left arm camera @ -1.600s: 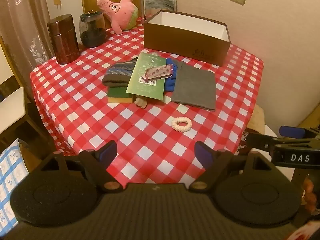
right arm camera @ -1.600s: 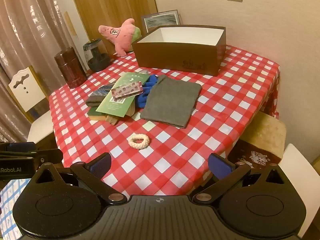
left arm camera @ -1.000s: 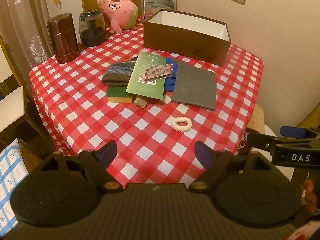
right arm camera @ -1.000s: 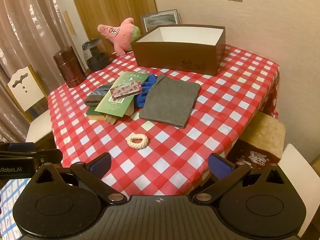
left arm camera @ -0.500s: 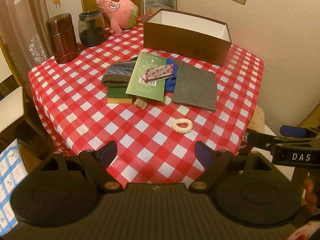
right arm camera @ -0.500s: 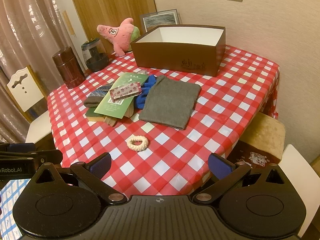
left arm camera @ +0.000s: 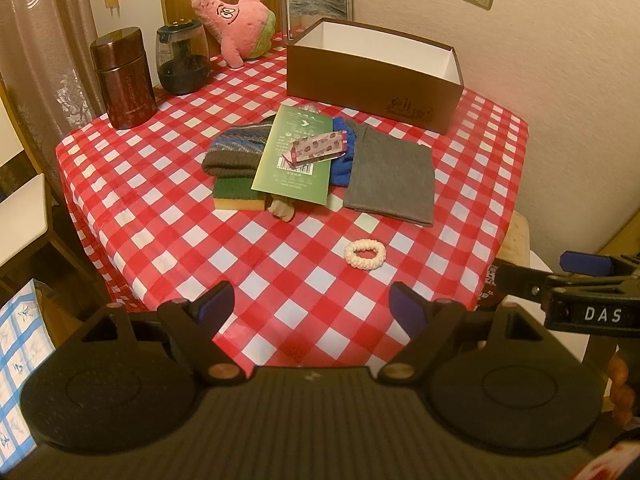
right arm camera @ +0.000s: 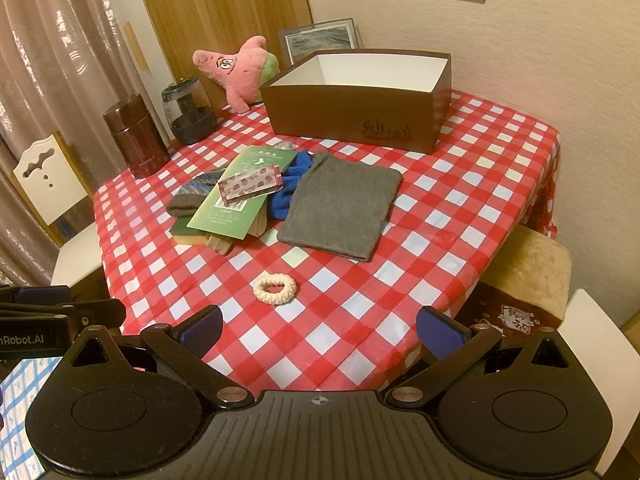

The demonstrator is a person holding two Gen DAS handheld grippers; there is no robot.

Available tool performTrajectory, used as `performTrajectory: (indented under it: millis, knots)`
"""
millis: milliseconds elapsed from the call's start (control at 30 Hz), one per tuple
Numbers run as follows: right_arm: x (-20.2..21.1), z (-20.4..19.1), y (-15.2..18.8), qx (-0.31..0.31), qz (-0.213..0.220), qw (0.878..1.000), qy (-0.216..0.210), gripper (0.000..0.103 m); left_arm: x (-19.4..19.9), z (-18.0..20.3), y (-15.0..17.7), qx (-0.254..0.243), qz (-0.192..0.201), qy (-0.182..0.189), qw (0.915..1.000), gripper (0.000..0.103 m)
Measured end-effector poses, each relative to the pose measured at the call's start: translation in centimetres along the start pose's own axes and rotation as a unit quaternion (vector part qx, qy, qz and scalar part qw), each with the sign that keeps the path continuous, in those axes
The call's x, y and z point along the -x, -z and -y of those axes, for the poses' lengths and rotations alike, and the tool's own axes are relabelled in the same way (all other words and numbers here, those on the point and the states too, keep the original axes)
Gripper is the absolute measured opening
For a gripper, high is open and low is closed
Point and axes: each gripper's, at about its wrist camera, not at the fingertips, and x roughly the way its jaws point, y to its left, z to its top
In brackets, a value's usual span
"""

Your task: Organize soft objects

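While both claws hang spread wide and hold nothing at the near edge of the checked surface (left arm camera: 132,184), the soft things lie ahead of them. From the left: one striped knit hat (left arm camera: 236,152) on one green-and-yellow sponge (left arm camera: 238,196), one blue cloth (right arm camera: 290,186) partly hidden under a green card (left arm camera: 298,160), and one flat grey cloth (left arm camera: 394,174). One cream scrunchie (left arm camera: 365,254) lies alone, nearest the left claw (left arm camera: 312,306) and right claw (right arm camera: 320,330). One pink plush star (left arm camera: 236,20) sits far back beside the brown box (left arm camera: 372,76), maybe touching it.
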Motion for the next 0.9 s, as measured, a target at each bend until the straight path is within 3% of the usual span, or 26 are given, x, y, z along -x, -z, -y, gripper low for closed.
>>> performTrajectory:
  millis: [900]
  knots:
    - [0.21, -0.06, -0.06, 0.000, 0.000, 1.000, 0.000, 0.103, -0.27, 0.24, 0.17, 0.000, 0.000, 0.000, 1.0000, 0.083]
